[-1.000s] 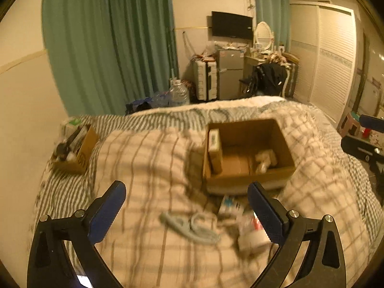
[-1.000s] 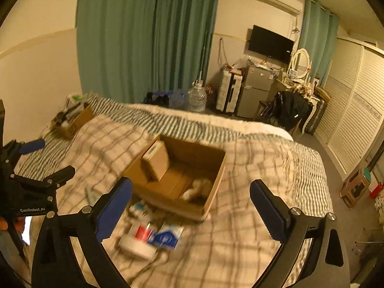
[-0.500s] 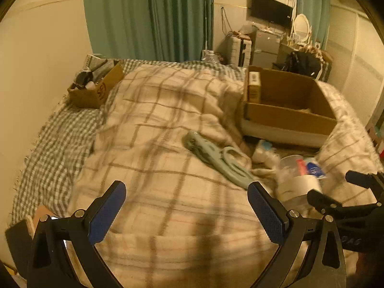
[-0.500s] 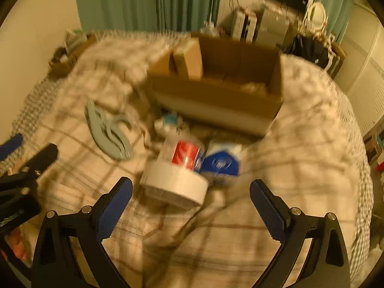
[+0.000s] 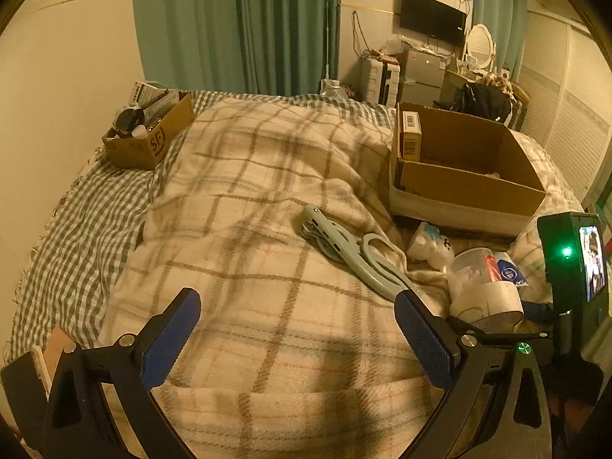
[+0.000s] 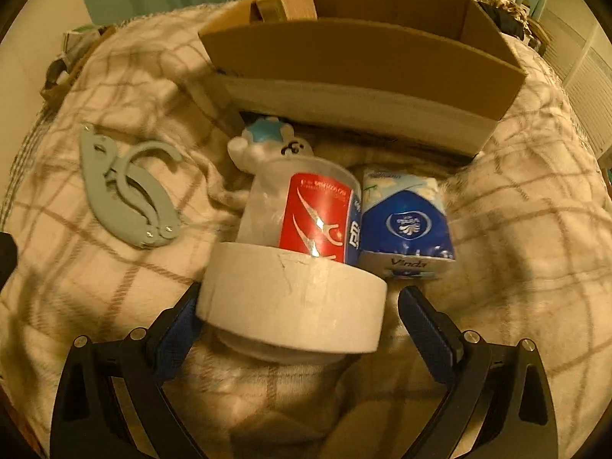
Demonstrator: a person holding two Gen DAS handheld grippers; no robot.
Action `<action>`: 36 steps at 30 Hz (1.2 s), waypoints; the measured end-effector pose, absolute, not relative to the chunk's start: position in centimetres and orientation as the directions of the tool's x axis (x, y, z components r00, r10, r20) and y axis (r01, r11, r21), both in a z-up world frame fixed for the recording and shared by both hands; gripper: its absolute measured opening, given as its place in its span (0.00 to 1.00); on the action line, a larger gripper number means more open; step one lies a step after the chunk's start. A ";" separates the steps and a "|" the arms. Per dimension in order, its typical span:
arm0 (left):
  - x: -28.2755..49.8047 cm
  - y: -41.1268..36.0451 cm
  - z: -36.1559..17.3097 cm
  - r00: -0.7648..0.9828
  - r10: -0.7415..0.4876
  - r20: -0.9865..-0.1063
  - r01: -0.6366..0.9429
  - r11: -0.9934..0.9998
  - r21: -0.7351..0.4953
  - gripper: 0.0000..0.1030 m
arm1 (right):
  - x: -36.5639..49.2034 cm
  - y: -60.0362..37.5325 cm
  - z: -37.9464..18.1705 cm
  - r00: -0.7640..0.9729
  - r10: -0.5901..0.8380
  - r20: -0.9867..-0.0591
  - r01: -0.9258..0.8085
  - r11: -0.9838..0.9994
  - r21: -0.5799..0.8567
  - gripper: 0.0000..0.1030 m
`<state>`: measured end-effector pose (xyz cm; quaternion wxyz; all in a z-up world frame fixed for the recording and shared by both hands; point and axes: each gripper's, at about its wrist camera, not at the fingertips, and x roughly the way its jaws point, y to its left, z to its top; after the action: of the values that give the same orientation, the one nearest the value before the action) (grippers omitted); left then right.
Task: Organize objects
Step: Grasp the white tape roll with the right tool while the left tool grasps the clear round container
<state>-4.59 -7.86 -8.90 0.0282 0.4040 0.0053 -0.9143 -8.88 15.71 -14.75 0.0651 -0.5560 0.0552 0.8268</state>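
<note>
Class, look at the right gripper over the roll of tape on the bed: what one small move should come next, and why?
Probably finish closing on the roll of white tape. The right gripper straddles it with its jaws closing; the left pad looks at the roll's edge, while a gap shows on the right, so it is not yet gripped. The open cardboard box sits just behind it, a likely destination.

Pretty clearly someone's bedroom at home: a bed (image 5: 95, 210) with a plaid blanket (image 5: 267, 191), green curtains (image 5: 237, 26), a wall-mounted TV (image 5: 432, 23), a round vanity mirror (image 5: 480, 48), and louvered closet doors (image 5: 562, 114).
</note>
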 end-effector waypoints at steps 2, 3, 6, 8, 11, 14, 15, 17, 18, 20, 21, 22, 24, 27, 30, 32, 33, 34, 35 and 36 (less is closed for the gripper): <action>-4.6 -7.9 -8.9 -0.672 -0.048 -0.739 0.060 -0.998 0.011 1.00 | -8.6 15.4 -14.4 -0.377 0.041 -0.925 -0.152 -0.988 0.018 0.85; -4.5 -8.0 -8.9 -0.672 -0.053 -0.739 0.065 -0.998 0.013 1.00 | -8.2 15.2 -14.1 -0.383 0.048 -0.922 -0.139 -0.990 0.006 0.85; -4.3 -7.9 -8.8 -0.672 -0.062 -0.738 0.070 -0.997 0.020 1.00 | -6.8 14.8 -12.6 -0.404 0.031 -0.914 -0.108 -0.994 0.014 0.84; -4.2 -7.7 -8.7 -0.671 -0.064 -0.739 0.066 -0.997 0.026 1.00 | -5.8 14.6 -11.2 -0.422 0.026 -0.906 -0.086 -0.996 0.011 0.84; -3.9 -7.0 -8.5 -0.674 -0.067 -0.735 0.057 -0.998 0.039 1.00 | -3.9 14.6 -8.6 -0.464 0.038 -0.885 -0.056 -0.998 -0.014 0.84; -3.6 -6.1 -8.2 -0.672 -0.049 -0.739 0.043 -0.999 0.027 1.00 | -2.4 15.3 -6.8 -0.503 0.060 -0.862 -0.053 -0.998 -0.038 0.84; -3.5 -5.8 -8.1 -0.673 -0.045 -0.739 0.039 -0.999 0.025 1.00 | -1.8 15.6 -6.2 -0.516 0.066 -0.854 -0.055 -0.998 -0.043 0.84; -3.3 -5.0 -7.9 -0.674 -0.033 -0.738 0.025 -0.999 0.022 1.00 | -1.1 16.3 -5.1 -0.541 0.076 -0.837 -0.069 -0.997 -0.046 0.84; -3.2 -4.4 -7.8 -0.672 -0.021 -0.740 0.010 -1.000 0.019 1.00 | -0.9 16.8 -4.8 -0.551 0.083 -0.831 -0.077 -0.996 -0.049 0.84; -3.1 -3.4 -7.7 -0.668 0.001 -0.744 -0.010 -1.000 0.007 1.00 | -0.8 18.1 -4.4 -0.567 0.101 -0.818 -0.097 -0.994 -0.055 0.84; -3.1 -2.8 -7.8 -0.662 0.018 -0.749 -0.023 -1.000 -0.003 1.00 | -0.8 18.8 -4.2 -0.574 0.110 -0.811 -0.112 -0.992 -0.056 0.84; -3.2 -2.2 -7.9 -0.653 0.036 -0.756 -0.035 -0.999 -0.018 1.00 | -0.6 19.5 -3.9 -0.580 0.118 -0.806 -0.124 -0.991 -0.056 0.84; -3.4 -1.1 -8.3 -0.636 0.060 -0.769 -0.044 -0.998 -0.042 1.00 | -0.8 20.6 -3.5 -0.594 0.135 -0.793 -0.147 -0.987 -0.058 0.84; -4.1 0.8 -9.2 -0.606 0.078 -0.792 -0.049 -0.997 -0.061 1.00 | -0.7 22.3 -3.2 -0.607 0.161 -0.778 -0.171 -0.983 -0.070 0.84; -4.7 3.0 -10.1 -0.580 0.088 -0.810 -0.072 -0.996 -0.057 1.00 | -0.7 23.9 -3.1 -0.615 0.158 -0.773 -0.182 -0.982 -0.056 0.84; -5.1 4.4 -10.8 -0.563 0.096 -0.821 -0.092 -0.994 -0.053 1.00 | -0.9 24.8 -3.2 -0.619 0.160 -0.769 -0.188 -0.981 -0.053 0.84; -5.5 5.3 -11.2 -0.551 0.097 -0.829 -0.099 -0.994 -0.050 1.00 | -1.1 25.3 -3.3 -0.619 0.162 -0.768 -0.191 -0.980 -0.053 0.84; -5.6 5.8 -11.4 -0.545 0.099 -0.833 -0.103 -0.993 -0.050 1.00 | -1.2 25.8 -3.4 -0.621 0.162 -0.767 -0.195 -0.980 -0.050 0.84; -5.8 6.3 -11.7 -0.537 0.102 -0.837 -0.106 -0.993 -0.052 1.00 | -1.4 26.2 -3.5 -0.622 0.160 -0.766 -0.197 -0.979 -0.044 0.84; -6.1 6.9 -12.0 -0.529 0.107 -0.842 -0.111 -0.992 -0.057 1.00 | -1.6 26.7 -3.6 -0.623 0.155 -0.767 -0.199 -0.979 -0.036 0.84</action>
<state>-6.09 6.90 -12.03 -0.0622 0.4813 -0.0019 -0.8744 -1.61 26.72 -3.63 0.0985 -0.4228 0.0260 0.9005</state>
